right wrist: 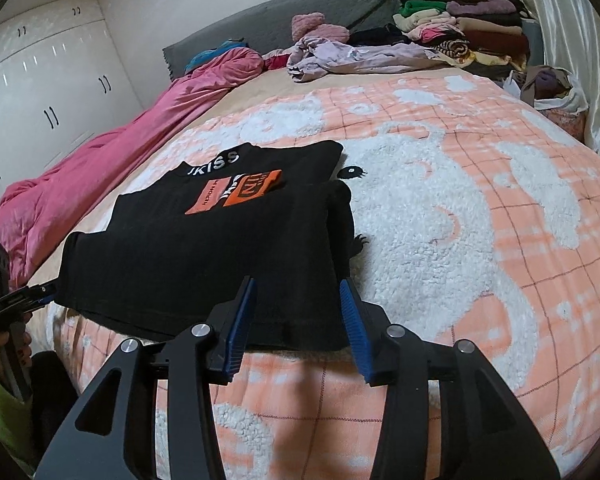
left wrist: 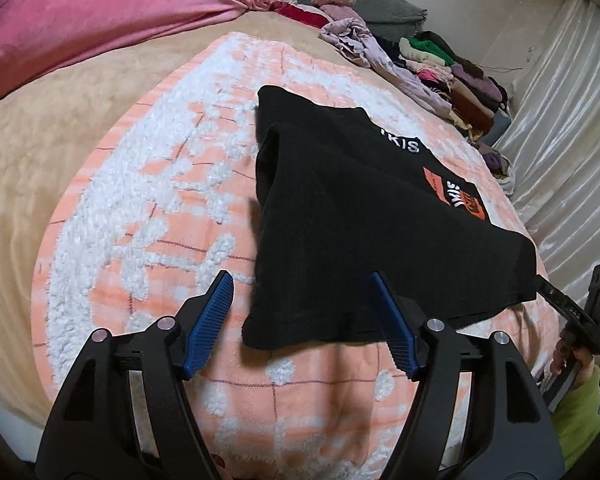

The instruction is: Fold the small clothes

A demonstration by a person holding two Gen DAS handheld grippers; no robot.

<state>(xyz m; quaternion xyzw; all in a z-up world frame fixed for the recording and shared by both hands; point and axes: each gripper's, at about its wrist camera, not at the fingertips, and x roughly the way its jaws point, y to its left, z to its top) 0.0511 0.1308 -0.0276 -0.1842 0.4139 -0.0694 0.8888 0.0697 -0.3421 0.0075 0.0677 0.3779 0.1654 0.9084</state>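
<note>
A black shirt (left wrist: 360, 220) with white lettering and an orange patch lies partly folded on an orange-and-white fleece blanket (left wrist: 160, 200). My left gripper (left wrist: 300, 276) stands open over the shirt's near left corner; the hem lies between its blue pads, which do not press on it. In the right wrist view the same shirt (right wrist: 220, 256) lies flat, and my right gripper (right wrist: 298, 282) is open over the near right part of the hem, its pads apart from the cloth. Each gripper also shows in the other's view, held by a hand in a green sleeve: the right gripper (left wrist: 572, 312) and the left gripper (right wrist: 20, 296).
A pink duvet (right wrist: 120, 152) runs along the bed's left side. At the head lie a crumpled lilac garment (right wrist: 340, 56), a stack of folded clothes (right wrist: 480, 28) and a grey pillow (right wrist: 280, 20). White wardrobe doors (right wrist: 40, 80) stand left; a pale curtain (left wrist: 560, 120) hangs right.
</note>
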